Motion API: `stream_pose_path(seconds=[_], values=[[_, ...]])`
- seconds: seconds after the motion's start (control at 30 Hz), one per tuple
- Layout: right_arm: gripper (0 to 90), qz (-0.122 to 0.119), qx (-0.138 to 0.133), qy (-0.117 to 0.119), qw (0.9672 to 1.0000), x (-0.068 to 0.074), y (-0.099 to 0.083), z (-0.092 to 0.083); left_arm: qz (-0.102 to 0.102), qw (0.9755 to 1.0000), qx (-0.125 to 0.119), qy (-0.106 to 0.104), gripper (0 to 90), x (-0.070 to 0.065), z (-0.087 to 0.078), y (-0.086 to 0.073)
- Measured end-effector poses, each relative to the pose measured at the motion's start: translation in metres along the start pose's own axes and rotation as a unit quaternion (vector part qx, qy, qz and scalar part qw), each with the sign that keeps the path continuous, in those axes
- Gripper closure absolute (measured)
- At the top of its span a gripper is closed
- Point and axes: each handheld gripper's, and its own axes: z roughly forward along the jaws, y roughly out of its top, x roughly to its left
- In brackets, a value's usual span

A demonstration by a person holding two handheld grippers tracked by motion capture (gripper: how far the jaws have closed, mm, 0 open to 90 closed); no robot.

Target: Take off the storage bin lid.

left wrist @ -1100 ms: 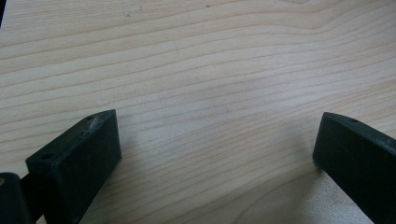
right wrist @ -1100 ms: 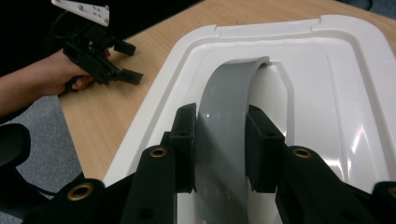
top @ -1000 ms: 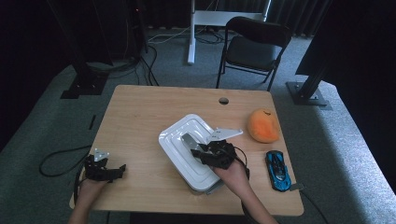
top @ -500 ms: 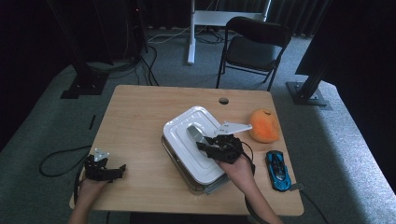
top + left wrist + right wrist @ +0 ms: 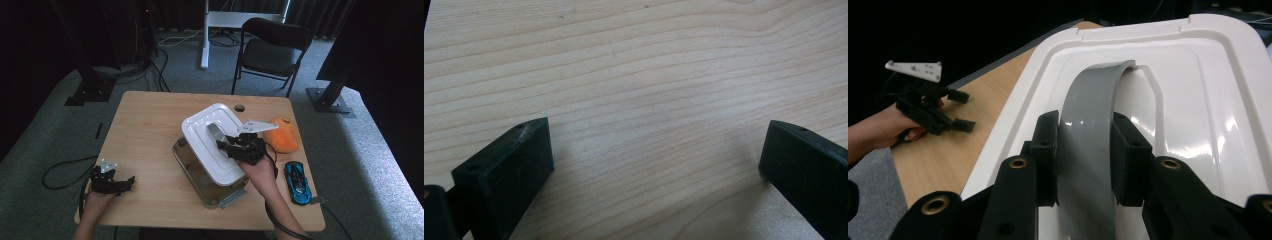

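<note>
Over the wooden table (image 5: 150,125) our right gripper (image 5: 1083,150) clamps the grey handle (image 5: 1093,115), the right hold for this stiff, light, glossy lid (image 5: 210,145).

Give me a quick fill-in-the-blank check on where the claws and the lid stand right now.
1. The right claw is shut on the lid's grey ____.
2. The white lid is lifted and tilted above the clear ____.
3. The left claw hangs with its jaws ____ over bare table.
4. The toy beside the orange plush is a blue ____.

Missing words: handle; container; open; car
</note>
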Motion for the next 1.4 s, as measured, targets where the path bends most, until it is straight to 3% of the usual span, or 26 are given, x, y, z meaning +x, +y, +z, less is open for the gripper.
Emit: stream_pose_path(seconds=[0.8,1.4], values=[[68.4,0.044,-0.022,-0.050,0.9976,-0.056,0.015,0.009,0.000,1.0000,-0.001,0.001,1.3,0.000,0.000,0.000],[68.4,0.073,-0.022,-0.085,0.9935,-0.101,0.015,0.034,0.001,1.0000,0.000,0.000,1.3,0.000,0.000,0.000]])
